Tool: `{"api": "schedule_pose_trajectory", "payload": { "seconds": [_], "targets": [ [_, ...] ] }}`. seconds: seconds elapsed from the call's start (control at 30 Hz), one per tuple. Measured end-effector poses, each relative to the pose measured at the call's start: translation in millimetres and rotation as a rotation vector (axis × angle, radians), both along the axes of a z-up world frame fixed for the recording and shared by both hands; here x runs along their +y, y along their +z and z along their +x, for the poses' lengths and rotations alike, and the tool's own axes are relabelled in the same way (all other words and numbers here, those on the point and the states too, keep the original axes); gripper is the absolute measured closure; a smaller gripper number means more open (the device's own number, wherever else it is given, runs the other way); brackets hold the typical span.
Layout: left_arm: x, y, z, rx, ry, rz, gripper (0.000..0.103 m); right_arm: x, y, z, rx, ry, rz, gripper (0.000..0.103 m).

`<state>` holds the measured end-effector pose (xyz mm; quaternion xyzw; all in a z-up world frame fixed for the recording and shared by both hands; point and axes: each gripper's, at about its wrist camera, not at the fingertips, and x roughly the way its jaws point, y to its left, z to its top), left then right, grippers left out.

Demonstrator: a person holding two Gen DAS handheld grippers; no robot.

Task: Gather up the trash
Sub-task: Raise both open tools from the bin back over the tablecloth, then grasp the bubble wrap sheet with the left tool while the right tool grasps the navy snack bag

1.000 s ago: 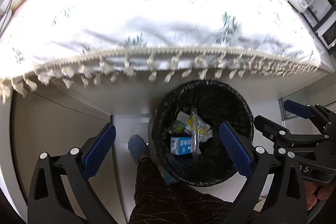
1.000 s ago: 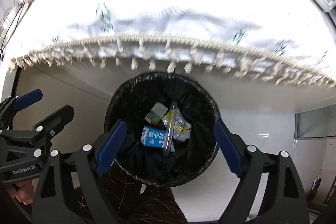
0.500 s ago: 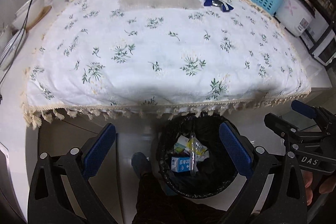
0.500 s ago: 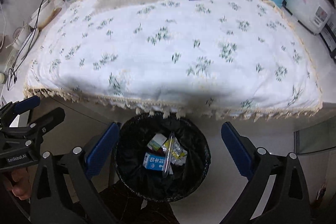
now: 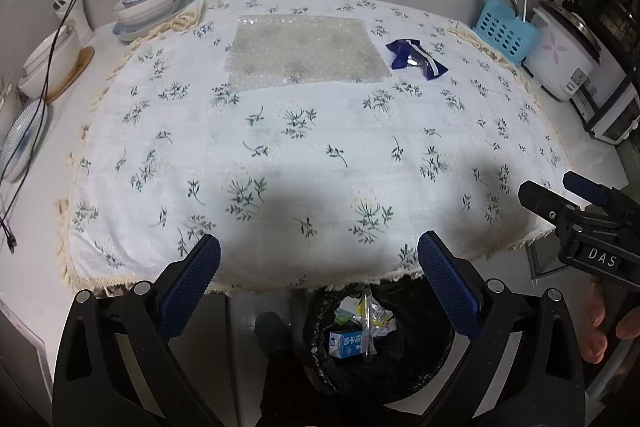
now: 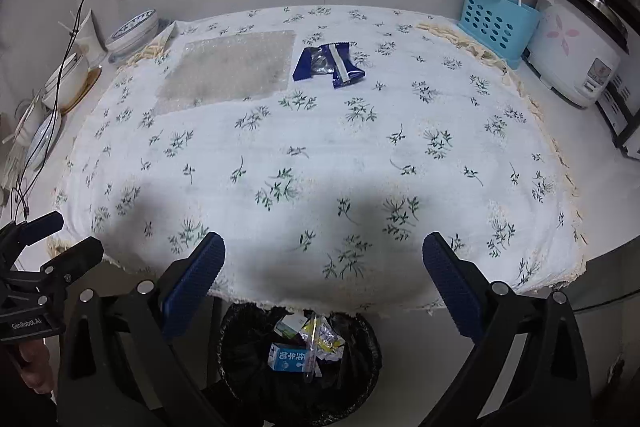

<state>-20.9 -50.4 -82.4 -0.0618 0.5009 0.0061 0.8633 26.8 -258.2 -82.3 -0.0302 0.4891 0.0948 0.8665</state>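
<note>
A crumpled blue snack wrapper (image 5: 416, 59) (image 6: 327, 66) lies on the far part of the flowered tablecloth (image 5: 304, 155) (image 6: 320, 155), beside a sheet of bubble wrap (image 5: 304, 53) (image 6: 230, 69). Below the table's near edge stands a black-lined bin (image 5: 416, 359) (image 6: 360, 375) holding a blue carton (image 5: 345, 344) (image 6: 289, 355), a clear tube and crumpled wrappers. My left gripper (image 5: 319, 285) is open and empty above the table's near edge. My right gripper (image 6: 323, 285) is also open wide with nothing between its fingers. Each gripper shows at the edge of the other's view.
Bowls (image 5: 150, 3) and plates (image 5: 22, 143) stand at the left with a black cable (image 5: 60, 39) hanging from a wall socket. A blue utensil holder (image 6: 498, 23) and a white rice cooker (image 6: 578, 39) stand at the right. A dark shoe (image 5: 272, 331) is on the floor.
Both grippers have risen from over the bin and tilted up, so the whole tabletop with the wrapper and bubble wrap has come into view. The right jaws spread a little wider.
</note>
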Motion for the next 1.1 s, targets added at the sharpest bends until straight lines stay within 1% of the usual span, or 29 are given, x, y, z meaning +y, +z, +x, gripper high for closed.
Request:
{"api": "schedule_pose_trajectory", "payload": {
  "seconds": [0.2, 0.4, 0.57, 0.8, 1.1],
  "targets": [
    [17.6, 6.7, 38.3, 0.001, -0.014, 0.008, 0.006, 6.1, 12.6, 33.9, -0.013, -0.030, -0.013, 0.008],
    [35.7, 3.1, 73.3, 0.017, -0.022, 0.008, 0.006, 12.3, 13.7, 63.7, -0.005, -0.068, -0.023, 0.008],
    [48.7, -7.9, 101.4, 0.047, -0.035, 0.003, 0.006, 19.0, 8.9, 87.6, 0.010, -0.086, -0.037, 0.008],
    [65.8, -17.5, 147.4, 0.075, -0.060, 0.016, 0.006, 25.7, -0.5, 122.8, 0.036, -0.113, -0.053, 0.008],
    [80.5, -35.7, 207.4, 0.115, -0.068, 0.024, 0.006, 26.5, -26.4, 165.8, 0.097, -0.148, -0.086, 0.008]
  ]
}}
